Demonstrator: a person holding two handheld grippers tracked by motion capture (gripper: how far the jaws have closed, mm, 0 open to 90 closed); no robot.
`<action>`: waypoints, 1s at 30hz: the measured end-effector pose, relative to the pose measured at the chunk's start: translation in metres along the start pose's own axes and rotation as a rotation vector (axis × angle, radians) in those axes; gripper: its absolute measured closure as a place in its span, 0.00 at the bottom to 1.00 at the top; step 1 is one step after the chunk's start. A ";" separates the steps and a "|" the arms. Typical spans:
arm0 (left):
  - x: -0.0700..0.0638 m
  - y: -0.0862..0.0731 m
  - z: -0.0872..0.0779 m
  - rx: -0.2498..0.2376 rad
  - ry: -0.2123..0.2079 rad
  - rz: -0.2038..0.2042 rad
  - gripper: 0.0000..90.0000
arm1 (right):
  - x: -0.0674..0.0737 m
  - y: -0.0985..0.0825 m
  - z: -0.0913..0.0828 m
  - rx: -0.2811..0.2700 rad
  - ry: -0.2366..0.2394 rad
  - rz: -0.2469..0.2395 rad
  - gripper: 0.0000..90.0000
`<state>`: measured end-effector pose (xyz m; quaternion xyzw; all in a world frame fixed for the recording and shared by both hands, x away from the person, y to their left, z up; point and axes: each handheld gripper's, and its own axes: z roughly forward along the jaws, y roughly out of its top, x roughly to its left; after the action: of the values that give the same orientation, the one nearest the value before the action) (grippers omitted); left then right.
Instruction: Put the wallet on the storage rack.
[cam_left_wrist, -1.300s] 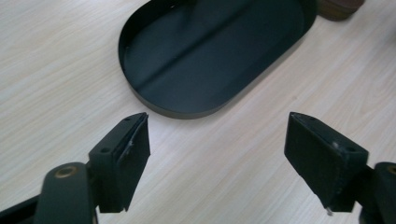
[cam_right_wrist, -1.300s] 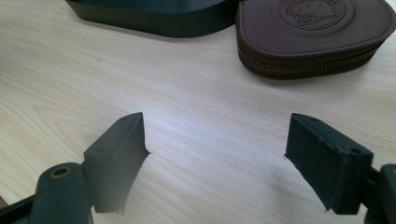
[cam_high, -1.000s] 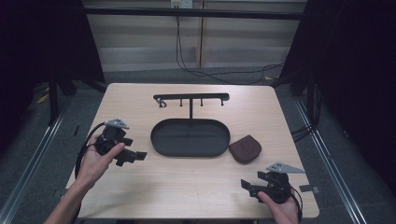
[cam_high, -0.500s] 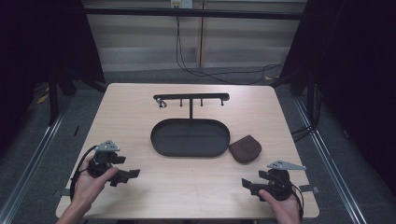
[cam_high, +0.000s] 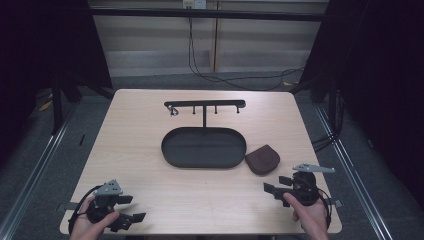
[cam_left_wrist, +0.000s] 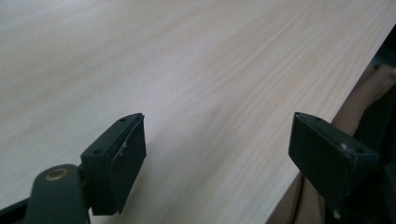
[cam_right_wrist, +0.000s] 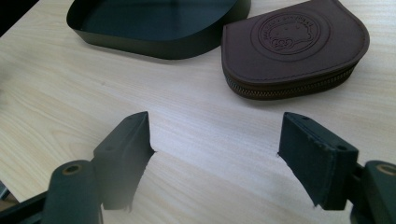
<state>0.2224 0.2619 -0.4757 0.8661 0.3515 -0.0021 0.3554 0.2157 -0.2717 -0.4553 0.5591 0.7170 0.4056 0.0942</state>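
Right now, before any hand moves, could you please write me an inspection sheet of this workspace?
Surface: light wooden table, flat, no spill or mark seen.
Job's things: brown zipped pouch lying flat, closed, just beside the right end of the black oval tray; whether they touch, I cannot tell. Tray looks empty.
Clutter: black hook rack standing behind the tray, one small metal item hanging at its left end.
Grippers: left tool open over bare wood at the near left corner; right tool open, nothing between the jaws, pointing toward the pouch.
Cables: black cables on the floor beyond the table.
Surroundings: grey floor, dark curtains on both sides.
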 end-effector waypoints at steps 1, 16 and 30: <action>-0.001 -0.001 0.001 0.010 -0.002 0.004 0.21 | -0.002 0.002 0.001 0.005 0.009 -0.001 0.27; -0.003 0.002 0.001 -0.016 -0.001 0.014 0.21 | -0.016 0.037 0.021 0.165 -0.046 -0.008 0.21; -0.001 0.003 0.001 -0.012 0.001 0.010 0.21 | -0.030 0.079 0.038 0.268 -0.134 0.001 0.23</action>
<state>0.2233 0.2593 -0.4746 0.8657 0.3473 0.0022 0.3603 0.3064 -0.2761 -0.4355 0.5929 0.7564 0.2681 0.0661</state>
